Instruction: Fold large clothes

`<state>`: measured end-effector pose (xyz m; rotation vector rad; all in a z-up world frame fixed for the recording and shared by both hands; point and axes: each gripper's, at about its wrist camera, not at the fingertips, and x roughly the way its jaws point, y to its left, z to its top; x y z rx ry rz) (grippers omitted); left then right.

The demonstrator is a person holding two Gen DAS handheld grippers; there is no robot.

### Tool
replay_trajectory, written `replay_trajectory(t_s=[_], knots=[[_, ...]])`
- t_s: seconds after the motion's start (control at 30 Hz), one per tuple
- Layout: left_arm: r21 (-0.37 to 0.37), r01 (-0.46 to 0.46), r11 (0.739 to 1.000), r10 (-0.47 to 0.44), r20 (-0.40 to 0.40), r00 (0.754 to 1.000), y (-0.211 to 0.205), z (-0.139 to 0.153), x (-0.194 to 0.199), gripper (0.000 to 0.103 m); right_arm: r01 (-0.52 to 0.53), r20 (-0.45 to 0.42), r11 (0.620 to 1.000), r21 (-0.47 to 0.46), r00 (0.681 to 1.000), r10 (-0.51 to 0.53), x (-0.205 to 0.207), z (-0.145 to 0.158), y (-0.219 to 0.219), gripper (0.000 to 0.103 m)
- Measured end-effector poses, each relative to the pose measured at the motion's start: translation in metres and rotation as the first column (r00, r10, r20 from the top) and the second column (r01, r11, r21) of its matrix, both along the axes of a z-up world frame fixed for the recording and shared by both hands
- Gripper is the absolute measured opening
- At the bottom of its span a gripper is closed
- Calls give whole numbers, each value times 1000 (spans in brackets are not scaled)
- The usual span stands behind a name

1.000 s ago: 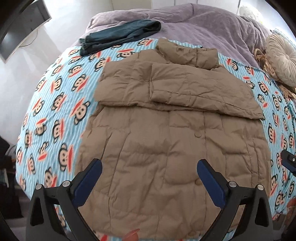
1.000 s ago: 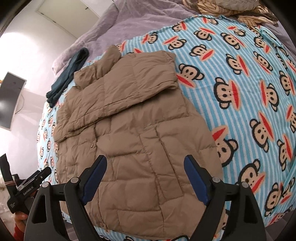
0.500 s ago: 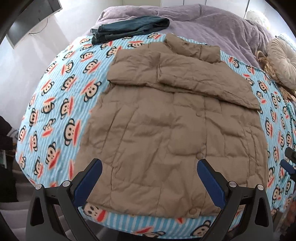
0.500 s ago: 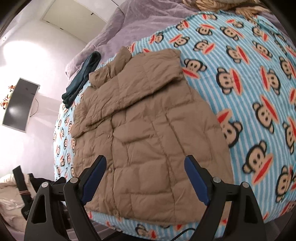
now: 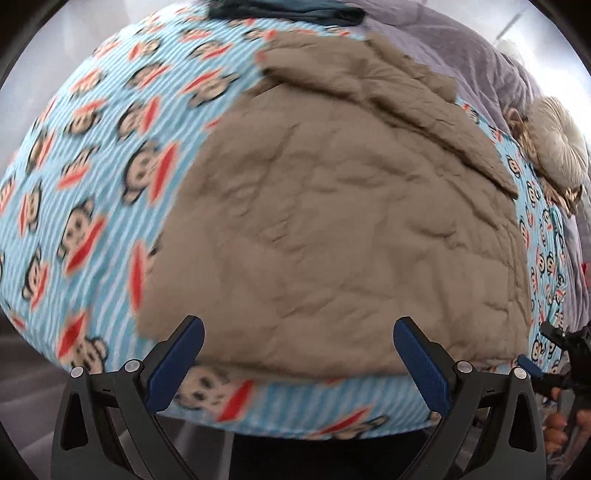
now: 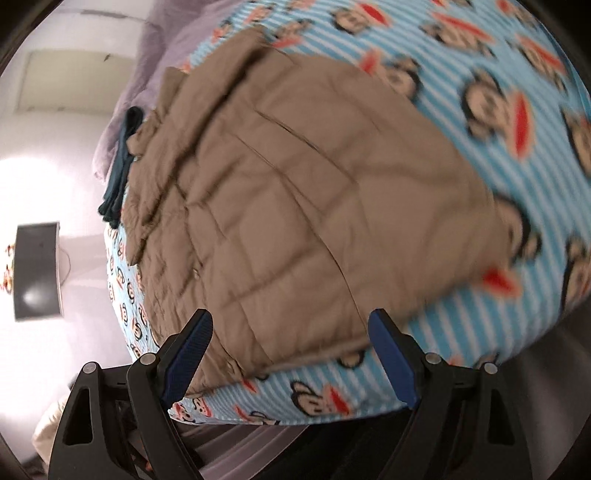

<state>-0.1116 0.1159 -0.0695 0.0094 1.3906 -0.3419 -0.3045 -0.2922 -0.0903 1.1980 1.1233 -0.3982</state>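
Observation:
A tan quilted puffer jacket (image 5: 332, 221) lies flat on a bed covered by a blue striped monkey-print sheet (image 5: 92, 184), sleeves folded across its chest, hem at the bed's near edge. My left gripper (image 5: 299, 354) is open and empty, low in front of the hem's left part. My right gripper (image 6: 291, 347) is open and empty, low in front of the hem's right part; the jacket (image 6: 295, 203) fills that view. The right gripper also shows at the right edge of the left wrist view (image 5: 554, 354). Both views are blurred by motion.
A folded dark teal garment (image 5: 295, 14) lies beyond the jacket's collar. A purple blanket (image 5: 461, 44) covers the bed's far end, with a round cushion (image 5: 561, 136) at the right. A dark screen (image 6: 37, 269) hangs on the white wall to the left.
Both grippers have dropped lower and pulled back toward the near edge of the bed, so the hem and the bed's edge now sit just ahead of the fingers. Both stay open.

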Motion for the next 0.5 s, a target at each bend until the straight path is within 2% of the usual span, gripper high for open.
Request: replay_trajectory(t_s=[0.07, 0.17, 0.3, 0.4, 0.5], knots=[[-20, -26, 999, 26, -38, 999, 22, -11, -1, 103, 48, -2, 998, 33, 999, -48, -12, -11, 5, 88], [-93, -72, 993, 60, -130, 990, 47, -31, -1, 103, 122, -9, 989, 88, 993, -122, -30, -27, 9, 88], [-217, -142, 966, 84, -252, 964, 55, -57, 5, 103, 199, -17, 970, 137, 980, -199, -46, -43, 11, 88], [-278, -155, 948, 76, -273, 959, 43, -66, 9, 103, 235, -8, 959, 161, 972, -236, -53, -50, 9, 88], [-296, -140, 945, 58, -269, 961, 27, -70, 17, 103, 279, 12, 942, 185, 958, -286, -55, -56, 5, 88]])
